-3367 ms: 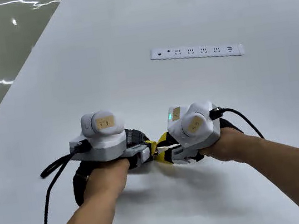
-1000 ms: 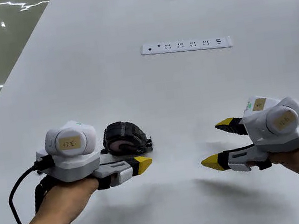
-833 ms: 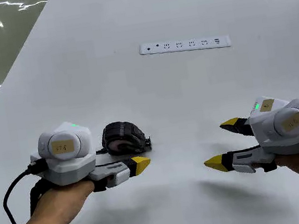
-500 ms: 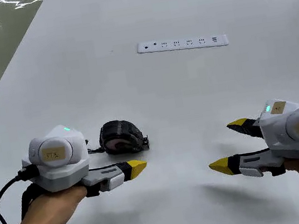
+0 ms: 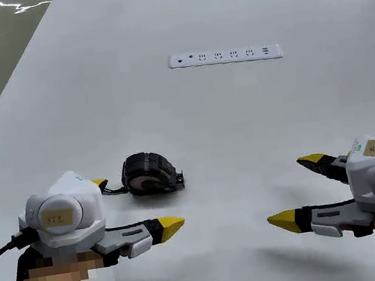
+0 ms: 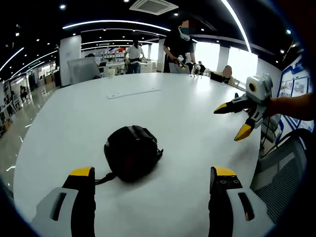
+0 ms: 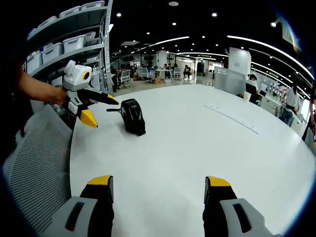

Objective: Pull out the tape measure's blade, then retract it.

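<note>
Left claw (image 5: pixel 135 203) and right claw (image 5: pixel 297 188) hang spread and empty, the tape measure (image 5: pixel 149 174) lying retracted, so pulling probably needs regrasping.

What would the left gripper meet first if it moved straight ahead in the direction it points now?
Probably the tape measure: it lies on the table just ahead of the left gripper, between the lines of its open fingers. Depth is uncertain.
</note>
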